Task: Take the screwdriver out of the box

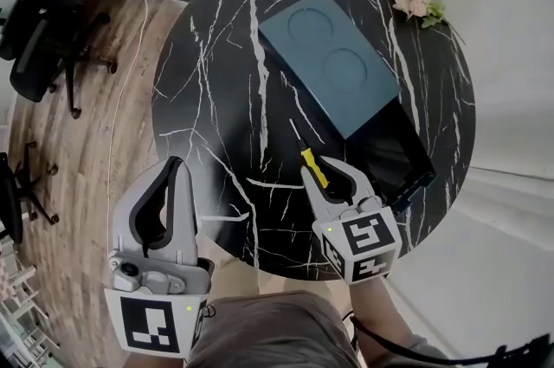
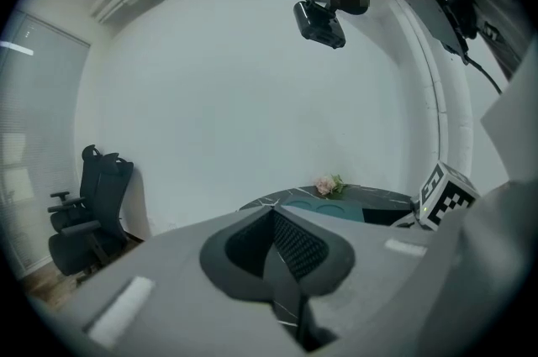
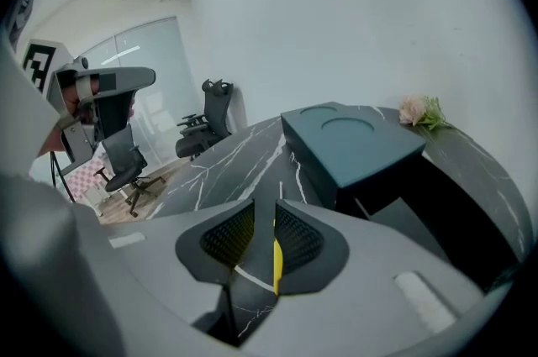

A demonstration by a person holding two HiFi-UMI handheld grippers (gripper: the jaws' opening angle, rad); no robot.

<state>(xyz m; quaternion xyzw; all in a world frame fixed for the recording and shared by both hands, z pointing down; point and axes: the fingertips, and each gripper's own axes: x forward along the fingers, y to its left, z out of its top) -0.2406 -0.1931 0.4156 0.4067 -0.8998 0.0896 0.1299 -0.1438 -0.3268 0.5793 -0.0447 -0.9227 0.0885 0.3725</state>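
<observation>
Screwdriver (image 1: 313, 167) between parted right gripper (image 1: 329, 173) fingers (image 3: 307, 242).

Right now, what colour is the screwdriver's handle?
Yellow. The screwdriver shows best in the head view, lying on the table.

Soft, even daylight; strong fisheye warp and dark vignette in both gripper views.

Left gripper (image 1: 176, 171): pale grey shell, curved fingers (image 1: 143, 202) lined with dark ribbed pads.
Right gripper (image 1: 318, 170): same pale grey build, same dark ribbed pads.
Marker cubes (image 1: 156, 325): white faces with black square patterns, a small green light beside each.
Clothing (image 1: 260, 332): grey-brown fabric.
Cable (image 1: 433, 351): thin, black.
</observation>
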